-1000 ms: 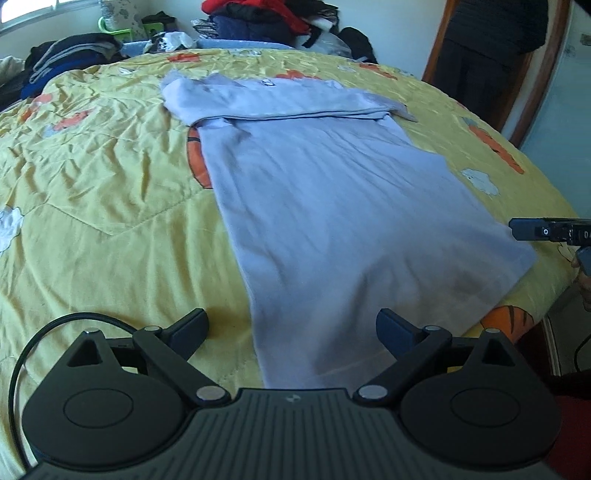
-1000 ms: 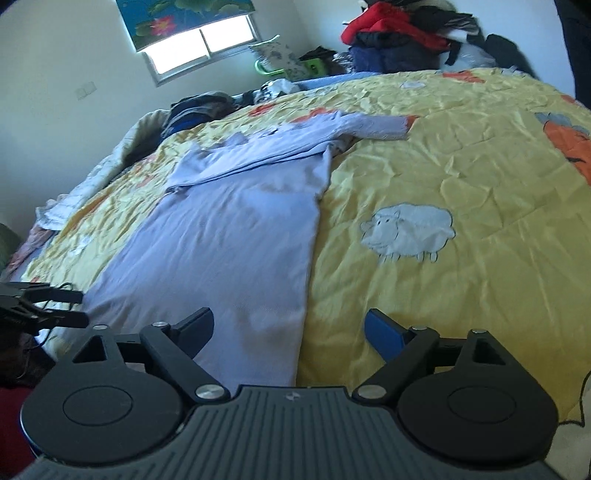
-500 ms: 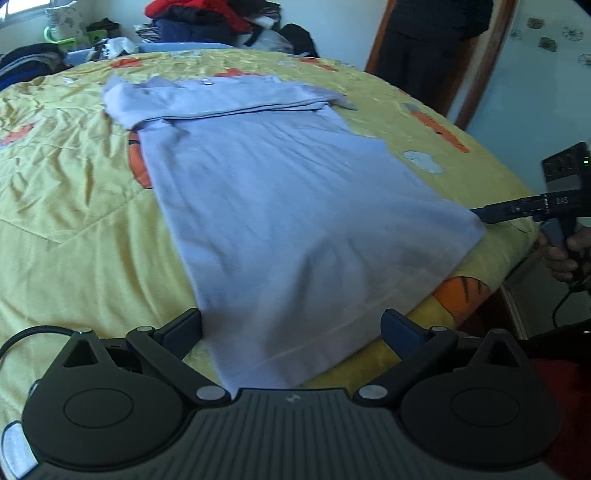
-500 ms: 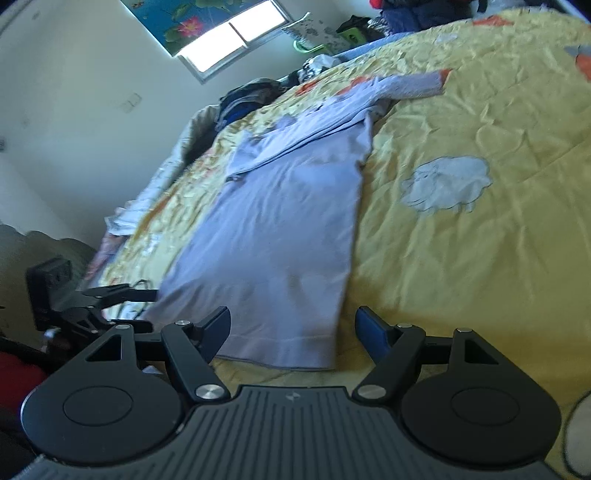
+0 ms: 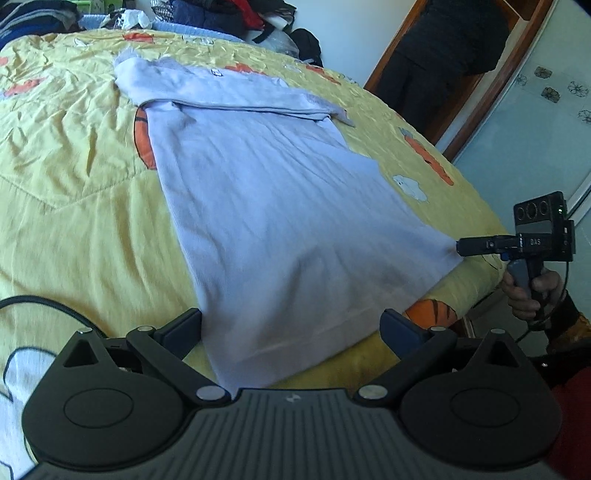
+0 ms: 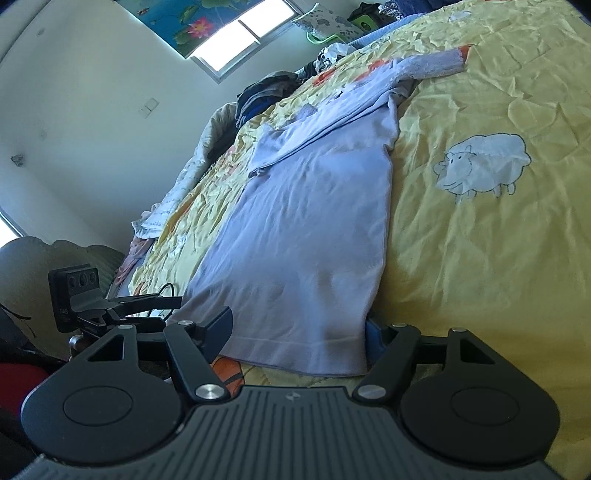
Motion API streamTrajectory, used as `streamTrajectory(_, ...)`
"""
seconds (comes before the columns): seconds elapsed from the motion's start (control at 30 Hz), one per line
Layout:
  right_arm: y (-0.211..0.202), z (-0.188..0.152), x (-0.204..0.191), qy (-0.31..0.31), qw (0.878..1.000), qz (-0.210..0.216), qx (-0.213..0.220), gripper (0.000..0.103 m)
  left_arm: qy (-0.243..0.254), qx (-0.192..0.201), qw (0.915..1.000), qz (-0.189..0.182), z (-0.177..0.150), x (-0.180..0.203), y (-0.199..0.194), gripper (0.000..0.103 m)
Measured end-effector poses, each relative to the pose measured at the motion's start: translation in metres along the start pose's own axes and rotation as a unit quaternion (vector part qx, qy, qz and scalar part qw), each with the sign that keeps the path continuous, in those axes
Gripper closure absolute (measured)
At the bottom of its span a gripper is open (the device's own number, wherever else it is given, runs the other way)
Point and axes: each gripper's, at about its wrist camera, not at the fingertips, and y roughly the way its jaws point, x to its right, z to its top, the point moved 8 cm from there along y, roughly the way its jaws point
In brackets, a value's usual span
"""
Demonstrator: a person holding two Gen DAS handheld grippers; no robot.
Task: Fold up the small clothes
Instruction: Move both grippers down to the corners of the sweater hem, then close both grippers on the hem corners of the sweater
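A light lavender long-sleeved shirt (image 5: 280, 206) lies flat on the yellow bedspread (image 5: 74, 173), sleeves folded across its top, hem toward me. It also shows in the right wrist view (image 6: 314, 236). My left gripper (image 5: 291, 325) is open, its fingers straddling the hem's left corner. My right gripper (image 6: 299, 332) is open at the hem's right corner, its right finger partly hidden under the cloth. The right gripper also shows in the left wrist view (image 5: 465, 246), touching that corner. The left gripper shows in the right wrist view (image 6: 162, 301) at the other corner.
Piles of clothes (image 5: 229, 14) sit at the far side of the bed. A person in dark clothes (image 5: 443, 62) stands in the doorway. The bed's near edge (image 5: 436, 314) drops off just below the hem. A window (image 6: 236, 37) is on the left wall.
Both grippers have moved in to the shirt's hem, each reaching one bottom corner. The right gripper has dropped low to the bed's edge. Both remain open.
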Motion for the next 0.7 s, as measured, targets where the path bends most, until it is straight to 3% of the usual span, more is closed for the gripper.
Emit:
streamTrajectory(0.13, 0.008, -0.003, -0.005, -0.003, 1.0, 0.019, -0.005, 0.03, -0.035, 0.0, 0.9992, -0.019, 0.003, -0.002, 0.0, 0.004)
streamTrajectory(0.2, 0.013, -0.003, -0.007, -0.008, 1.0, 0.02, -0.004, 0.031, -0.047, -0.001, 0.9985, -0.03, 0.006, 0.0, 0.003, 0.014)
streamTrajectory(0.27, 0.013, -0.002, -0.008, -0.004, 1.0, 0.024, -0.003, 0.032, -0.063, -0.004, 0.9974, -0.035, 0.007, -0.001, 0.006, 0.035)
streamTrajectory(0.43, 0.009, 0.0, 0.005, 0.024, 1.0, 0.017, -0.009, 0.052, -0.092, -0.006, 0.9943, -0.054, 0.001, -0.013, -0.004, 0.036)
streamTrajectory(0.57, 0.008, -0.001, 0.007, 0.027, 0.999, 0.021, -0.006, 0.052, -0.075, -0.005, 0.997, -0.019, -0.001, -0.014, -0.011, 0.036)
streamTrajectory(0.63, 0.01, -0.002, 0.004, 0.02, 1.0, 0.023, -0.006, 0.052, -0.065, -0.007, 0.9976, -0.023, 0.0, -0.011, -0.007, 0.034)
streamTrajectory(0.7, 0.012, -0.003, 0.003, 0.016, 1.0, 0.024, -0.006, 0.052, -0.079, -0.011, 0.9956, -0.05, 0.004, -0.009, -0.001, 0.034)
